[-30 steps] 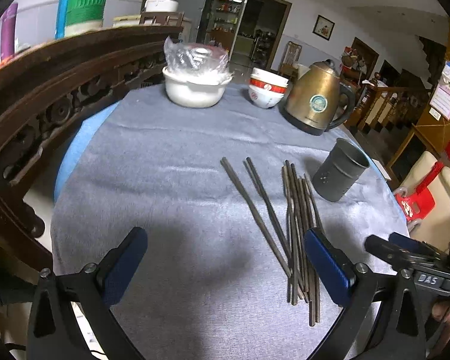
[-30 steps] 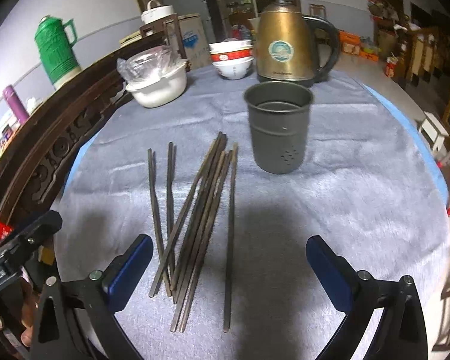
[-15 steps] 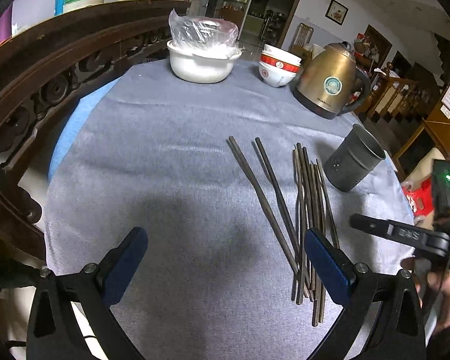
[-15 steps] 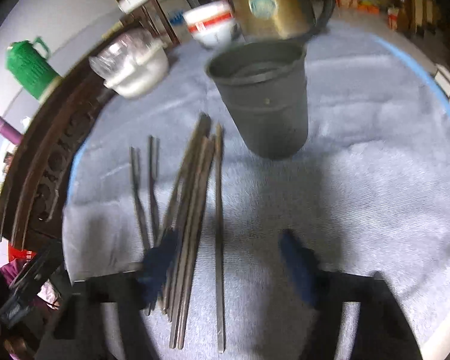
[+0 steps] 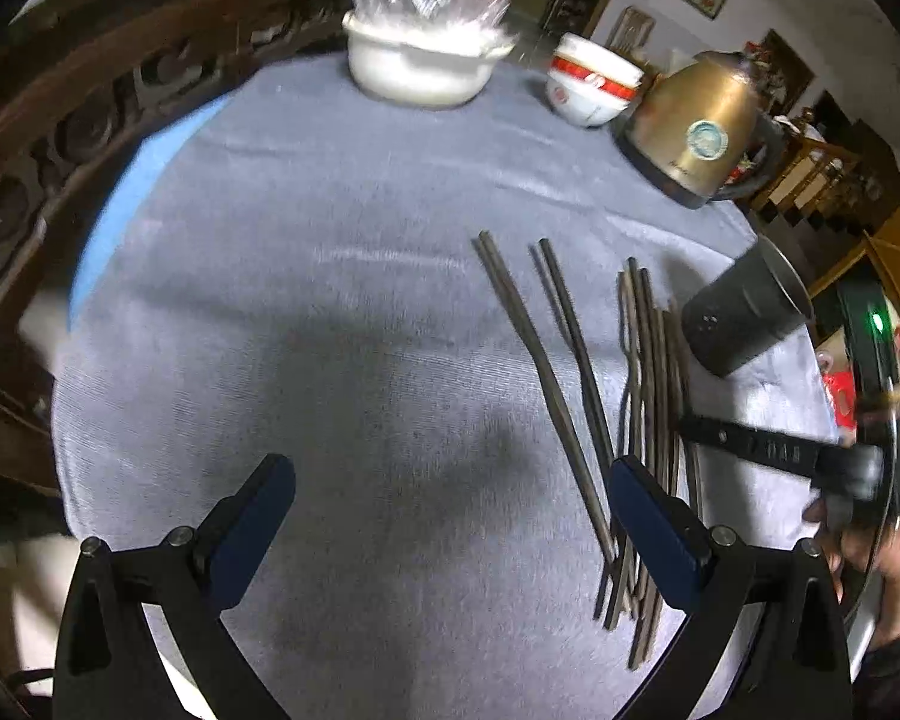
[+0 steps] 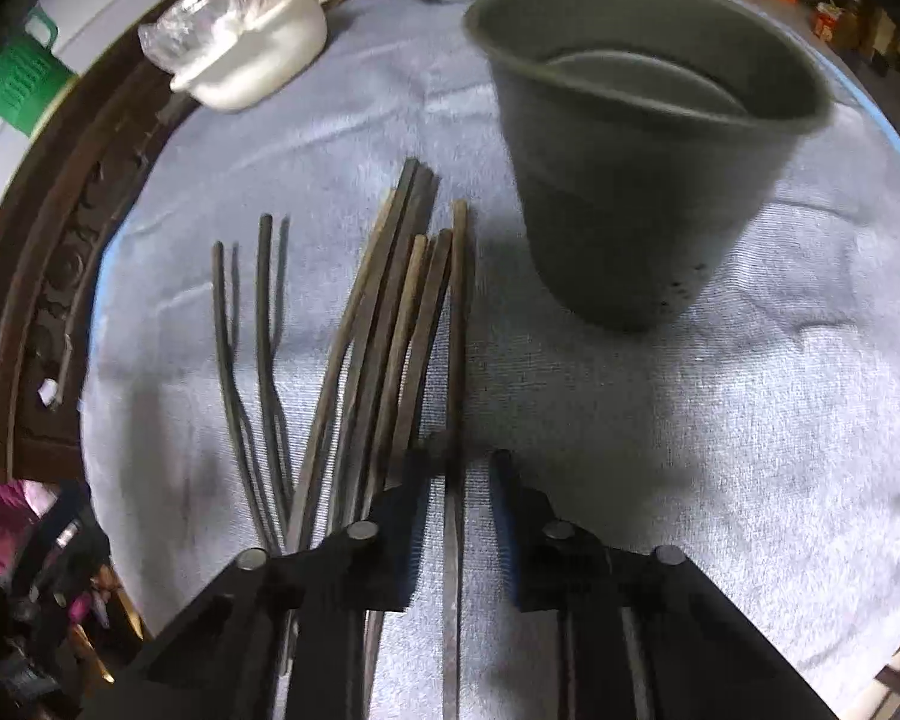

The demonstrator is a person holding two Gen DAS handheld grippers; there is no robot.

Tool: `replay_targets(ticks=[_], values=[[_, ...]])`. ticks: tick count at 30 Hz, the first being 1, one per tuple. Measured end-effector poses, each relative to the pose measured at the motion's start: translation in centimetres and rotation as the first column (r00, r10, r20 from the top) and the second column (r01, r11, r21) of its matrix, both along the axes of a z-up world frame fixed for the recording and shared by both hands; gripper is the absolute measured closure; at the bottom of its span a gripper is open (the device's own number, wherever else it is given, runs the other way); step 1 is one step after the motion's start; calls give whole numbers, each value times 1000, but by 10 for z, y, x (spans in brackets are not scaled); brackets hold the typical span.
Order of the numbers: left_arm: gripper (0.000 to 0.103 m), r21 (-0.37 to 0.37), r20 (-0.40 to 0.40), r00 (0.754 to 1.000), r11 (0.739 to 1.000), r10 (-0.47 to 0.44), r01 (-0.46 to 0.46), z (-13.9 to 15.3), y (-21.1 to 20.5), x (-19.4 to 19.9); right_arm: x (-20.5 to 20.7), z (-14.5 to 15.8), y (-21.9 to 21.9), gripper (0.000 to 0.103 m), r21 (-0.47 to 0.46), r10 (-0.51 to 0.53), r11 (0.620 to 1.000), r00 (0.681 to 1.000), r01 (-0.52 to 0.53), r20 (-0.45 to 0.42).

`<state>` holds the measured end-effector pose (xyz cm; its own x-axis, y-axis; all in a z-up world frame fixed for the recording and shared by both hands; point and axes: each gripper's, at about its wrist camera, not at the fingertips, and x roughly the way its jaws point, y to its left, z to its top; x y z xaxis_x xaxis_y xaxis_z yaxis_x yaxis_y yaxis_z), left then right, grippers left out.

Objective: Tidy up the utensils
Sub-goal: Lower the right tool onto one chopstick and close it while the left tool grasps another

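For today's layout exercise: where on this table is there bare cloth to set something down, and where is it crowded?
Free: the grey cloth between the carved wooden rail, the white pot and the chopsticks. Crowded: chopsticks, dark holder cup, kettle and right gripper.

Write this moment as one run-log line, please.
right gripper: jaws have just been closing around rightmost chopstick, not yet clamped | left gripper: open, empty | cup: upright, empty

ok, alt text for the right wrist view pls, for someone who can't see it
The right claw, nearly closed after its jaws have just been closing, straddles the rightmost chopstick of a dark bundle lying on a grey tablecloth; whether the pads press it is unclear. A dark utensil cup stands upright just beyond, with a plastic-covered white pot further back.
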<state>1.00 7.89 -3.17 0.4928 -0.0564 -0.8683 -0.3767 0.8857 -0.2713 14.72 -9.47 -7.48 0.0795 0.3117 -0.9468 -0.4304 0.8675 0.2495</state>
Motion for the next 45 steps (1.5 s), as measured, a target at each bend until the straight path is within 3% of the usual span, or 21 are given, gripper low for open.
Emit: replay_targets(ticks=[6,8,13,16,17,19,20,22,23,29,32,34,37,39,42,45], values=[[0,-109,-80,996,993,40,-49,-7,10,41,0,-3,-6,94,15,6,1000,1000,-6,-9],[5,-128,-126,991,990,43,-59,-13,7,56,-1,-4,-8,95,26,11,1000,1000,-11,-8],[26,-131,-217,976,990,20,-50,-27,-8,79,0,-5,-11,95,56,16,998,1000,-16,-6],[50,-136,-274,962,990,6,-45,-38,-14,85,0,-6,-25,95,77,20,997,1000,-20,-9],[50,-118,-271,963,992,10,-44,-36,-16,85,-1,-7,-24,95,80,21,997,1000,-20,-8],[60,-117,-290,957,993,-2,-33,-37,-18,88,0,-8,-24,95,82,28,996,1000,-27,-6],[66,-118,-289,957,993,-6,-30,-36,-19,88,1,-8,-24,96,80,32,996,999,-31,-5],[91,-157,-296,954,988,-54,7,-37,-22,92,0,-8,-22,95,76,42,996,999,-42,-1],[94,-159,-314,947,987,-67,17,-38,-23,93,0,-8,-21,96,73,47,996,999,-47,-1],[95,-124,-356,920,984,-165,129,-42,-34,97,-3,-8,-12,96,39,91,995,996,-91,-1],[96,-89,-383,892,971,-238,221,-41,-36,92,-7,-9,-11,96,18,117,993,993,-117,-6],[96,-83,-419,859,954,-296,288,-39,-33,88,-10,-10,-12,96,10,128,992,992,-128,-17],[94,-57,-458,833,946,-310,320,-38,-28,80,-13,-12,-14,96,-11,146,989,988,-147,-41],[86,-73,-464,829,946,-313,316,-41,-25,78,-8,-13,-13,93,-5,137,991,988,-137,-67],[55,-81,-450,844,955,-291,286,-37,-17,83,-2,-13,-10,92,-22,119,992,990,-121,-75],[52,-88,-444,853,961,-274,263,-39,-14,91,6,-13,0,90,-42,101,994,993,-104,-62]])
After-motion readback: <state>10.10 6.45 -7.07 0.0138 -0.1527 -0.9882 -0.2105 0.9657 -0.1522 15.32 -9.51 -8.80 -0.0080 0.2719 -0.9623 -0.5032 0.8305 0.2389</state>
